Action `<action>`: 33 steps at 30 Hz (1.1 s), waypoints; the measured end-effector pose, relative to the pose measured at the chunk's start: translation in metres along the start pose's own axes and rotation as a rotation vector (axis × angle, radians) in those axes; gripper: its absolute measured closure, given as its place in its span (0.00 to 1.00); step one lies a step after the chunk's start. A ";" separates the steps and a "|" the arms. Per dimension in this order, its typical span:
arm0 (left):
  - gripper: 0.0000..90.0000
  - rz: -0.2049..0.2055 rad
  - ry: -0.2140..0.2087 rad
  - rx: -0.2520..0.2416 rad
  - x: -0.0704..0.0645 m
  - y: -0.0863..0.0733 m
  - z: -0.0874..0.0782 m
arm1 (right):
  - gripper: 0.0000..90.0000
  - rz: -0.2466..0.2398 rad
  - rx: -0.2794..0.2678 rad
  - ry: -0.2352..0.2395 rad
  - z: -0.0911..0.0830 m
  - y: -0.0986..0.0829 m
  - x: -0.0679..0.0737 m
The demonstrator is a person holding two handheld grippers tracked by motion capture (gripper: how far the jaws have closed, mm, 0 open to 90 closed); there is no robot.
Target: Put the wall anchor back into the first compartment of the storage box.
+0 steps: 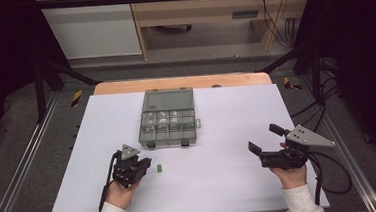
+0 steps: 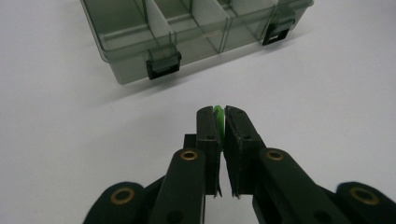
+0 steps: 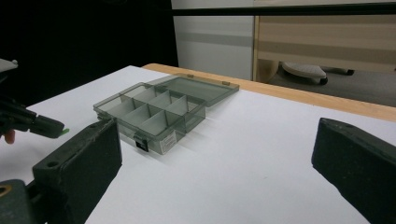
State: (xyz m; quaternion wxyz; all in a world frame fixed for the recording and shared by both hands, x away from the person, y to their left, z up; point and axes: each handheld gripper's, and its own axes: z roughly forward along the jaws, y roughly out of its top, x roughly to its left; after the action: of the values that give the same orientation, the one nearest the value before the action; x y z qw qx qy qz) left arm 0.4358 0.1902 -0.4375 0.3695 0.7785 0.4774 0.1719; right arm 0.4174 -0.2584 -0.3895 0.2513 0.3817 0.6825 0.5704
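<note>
Left claw point(image 2: 220, 122) up close in the left gripper view: jaws pinched on a small green piece point(image 2: 218, 122), thin green edge showing between the pads at the tips. High view puts that left claw point(image 1: 145, 165) at the near-left of the white counter point(image 1: 241, 182), low over it, with the green piece point(image 1: 159, 168) at its tip; can't tell from there whether the piece touches the counter. Grey see-through compartment box point(image 1: 168, 123) sits ahead of it, mid-counter, lid point(image 1: 169, 98) swung fully open and lying flat behind, away from me. Two latches on the box's near wall face the left claw. Some compartments hold small items, too small to identify. Right claw point(image 1: 264, 138) is at the near-right, well apart from the box and the left one, jaws spread wide with nothing between them. Right gripper view looks between those jaws at the box point(image 3: 149, 114), and catches the left claw's tip with the green piece point(image 3: 65, 131) at the left edge.
</note>
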 end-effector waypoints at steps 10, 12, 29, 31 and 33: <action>0.93 0.006 -0.002 -0.067 0.000 0.009 -0.015 | 0.02 0.000 0.002 -0.004 0.000 0.000 0.001; 0.93 0.008 -0.002 -0.086 -0.001 0.012 -0.019 | 0.02 0.001 0.006 -0.003 0.000 0.000 0.001; 0.93 0.027 0.012 -0.173 0.011 0.048 -0.034 | 0.01 -0.005 -0.005 -0.010 0.000 0.001 0.001; 0.93 0.028 0.017 -0.177 0.013 0.054 -0.034 | 0.01 -0.005 -0.003 -0.013 0.000 0.001 0.000; 0.93 0.034 0.015 -0.179 0.016 0.059 -0.033 | 0.01 0.002 -0.007 -0.016 0.000 0.001 0.000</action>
State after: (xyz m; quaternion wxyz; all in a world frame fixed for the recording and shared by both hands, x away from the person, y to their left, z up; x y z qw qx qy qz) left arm 0.4599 0.2017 -0.3732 0.4311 0.7490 0.4494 0.2263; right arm 0.4176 -0.2588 -0.3887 0.2575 0.3861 0.6781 0.5699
